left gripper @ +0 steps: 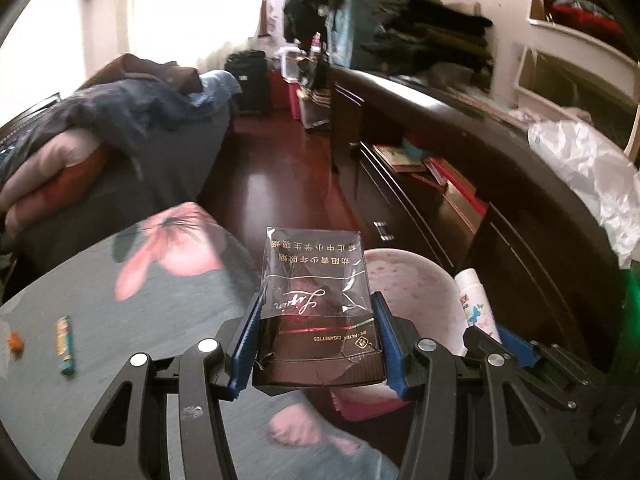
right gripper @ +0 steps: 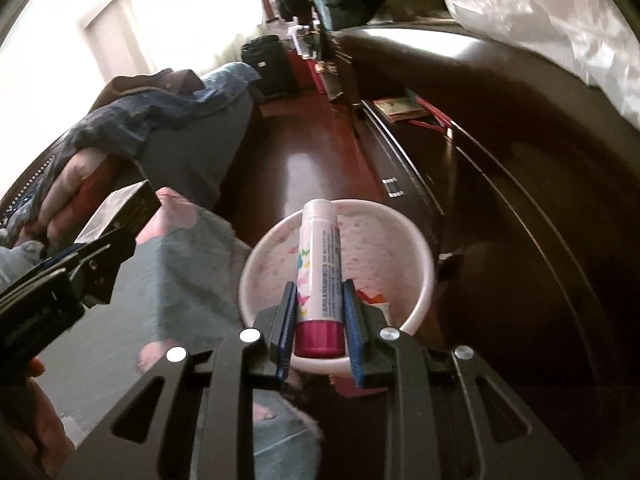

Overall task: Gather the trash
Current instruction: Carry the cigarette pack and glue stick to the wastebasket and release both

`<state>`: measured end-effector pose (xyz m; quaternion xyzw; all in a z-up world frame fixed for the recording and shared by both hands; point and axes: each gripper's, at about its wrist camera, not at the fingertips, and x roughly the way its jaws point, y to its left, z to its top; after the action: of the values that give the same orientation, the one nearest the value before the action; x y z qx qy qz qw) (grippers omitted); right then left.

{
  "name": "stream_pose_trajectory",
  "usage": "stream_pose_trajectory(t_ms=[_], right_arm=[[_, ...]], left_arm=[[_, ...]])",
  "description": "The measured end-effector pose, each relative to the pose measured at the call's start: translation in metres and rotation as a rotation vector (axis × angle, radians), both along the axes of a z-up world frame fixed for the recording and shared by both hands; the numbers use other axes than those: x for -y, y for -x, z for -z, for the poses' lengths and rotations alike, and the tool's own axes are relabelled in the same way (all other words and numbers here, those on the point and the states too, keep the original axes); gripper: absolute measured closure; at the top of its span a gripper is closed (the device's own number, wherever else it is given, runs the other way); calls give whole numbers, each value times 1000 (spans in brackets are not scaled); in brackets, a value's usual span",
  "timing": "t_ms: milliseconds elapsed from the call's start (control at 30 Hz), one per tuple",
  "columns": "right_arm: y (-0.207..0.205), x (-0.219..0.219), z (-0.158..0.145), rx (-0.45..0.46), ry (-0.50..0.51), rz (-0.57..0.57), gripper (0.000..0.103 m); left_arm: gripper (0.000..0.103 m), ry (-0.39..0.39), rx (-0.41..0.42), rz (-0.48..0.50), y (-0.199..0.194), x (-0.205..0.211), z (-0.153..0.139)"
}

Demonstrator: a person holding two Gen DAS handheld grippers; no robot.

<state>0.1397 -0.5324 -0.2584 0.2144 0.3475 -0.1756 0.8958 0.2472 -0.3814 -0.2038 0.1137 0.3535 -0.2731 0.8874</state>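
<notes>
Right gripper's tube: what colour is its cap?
Magenta-pink cap on a white tube; clearest in the right wrist view.

We see daylight from the blown-out window [left gripper: 188,12] glaring on the floor [left gripper: 260,184]; motion blur smears the bedspread [left gripper: 120,320], fisheye edges bend and darken

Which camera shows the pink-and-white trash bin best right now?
The right wrist view: the bin shows its whole round rim and inside, behind the held glue stick. The left wrist view shows only part, beside the cigarette pack.
</notes>
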Motion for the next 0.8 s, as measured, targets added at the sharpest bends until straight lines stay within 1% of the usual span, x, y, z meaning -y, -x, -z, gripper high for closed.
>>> stream_pose_trajectory(t_ms=[167,300,333,367,400,433,533,667,800], right_arm=[[-11,21,14,-10,-1,31,79],[-22,34,26,-14,11,44,77],[-26,38,30,-21,15,49,73],[-28,40,32,-23,12,53,61],[-30,42,36,-17,10,56,58],[-31,42,38,-22,17,59,58],[-34,42,45,-39,23,59,57],[-33,37,49,-53,23,52,54],[-32,24,45,-62,25,24,51]], left_arm=[[50,-27,-27,55,-13,28,18],[49,-42,-48,58,-28,44,32],[41,-40,-49,59,-32,47,34],[31,-47,-41,51,-35,49,36],[29,-47,-24,42,-37,50,37],[28,-42,-14,42,-38,49,37],[25,-34,-15,41,-43,51,39],[25,-26,-34,29,-46,45,40],[24,-12,-46,5,-44,24,34]])
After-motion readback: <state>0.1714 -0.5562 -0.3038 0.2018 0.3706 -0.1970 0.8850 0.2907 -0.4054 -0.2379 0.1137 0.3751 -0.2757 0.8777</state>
